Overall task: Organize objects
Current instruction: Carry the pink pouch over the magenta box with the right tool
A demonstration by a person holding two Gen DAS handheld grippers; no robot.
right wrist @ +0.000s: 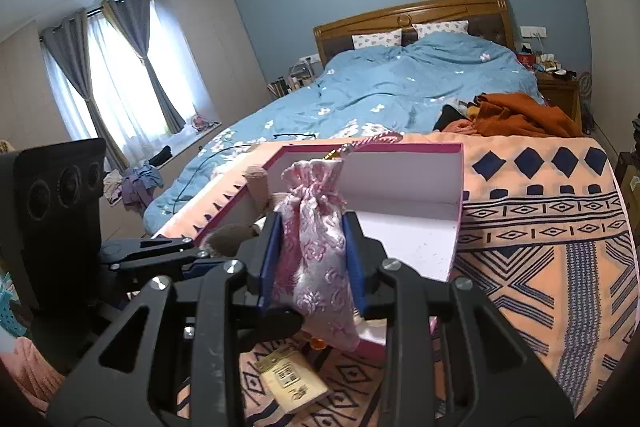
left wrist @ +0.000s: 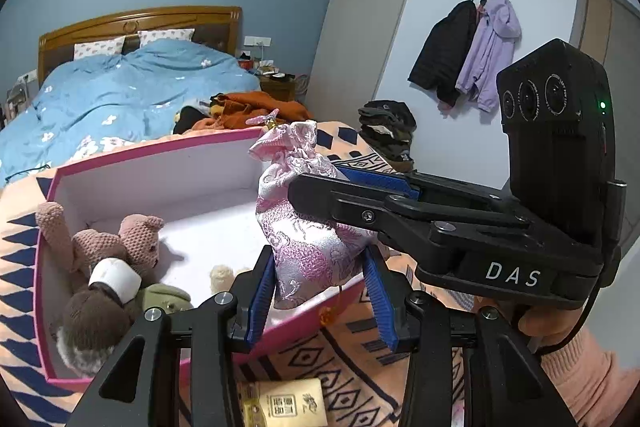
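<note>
Left wrist view: the pouch (left wrist: 308, 227) is a pink and white brocade drawstring bag, shiny, with a swirly floral weave and a gathered, ruffled neck. It hangs over the near edge of the pink box (left wrist: 168, 151), which sits on the patterned blanket (left wrist: 24, 291) on the bed. The right tool (left wrist: 320, 183) comes in from the side and pinches the pouch just below the neck. The left tool (left wrist: 320, 291) has its blue pads spread on either side of the pouch's bottom, with a gap on the right, so it looks open. Inside the box: a knitted bear (left wrist: 132, 239) and more plush toys.

Right wrist view: the right tool (right wrist: 312, 247) is clamped on the pouch (right wrist: 316, 251), fabric squeezed between both blue pads. A small card packet (right wrist: 292, 379) lies on the blanket below.
</note>
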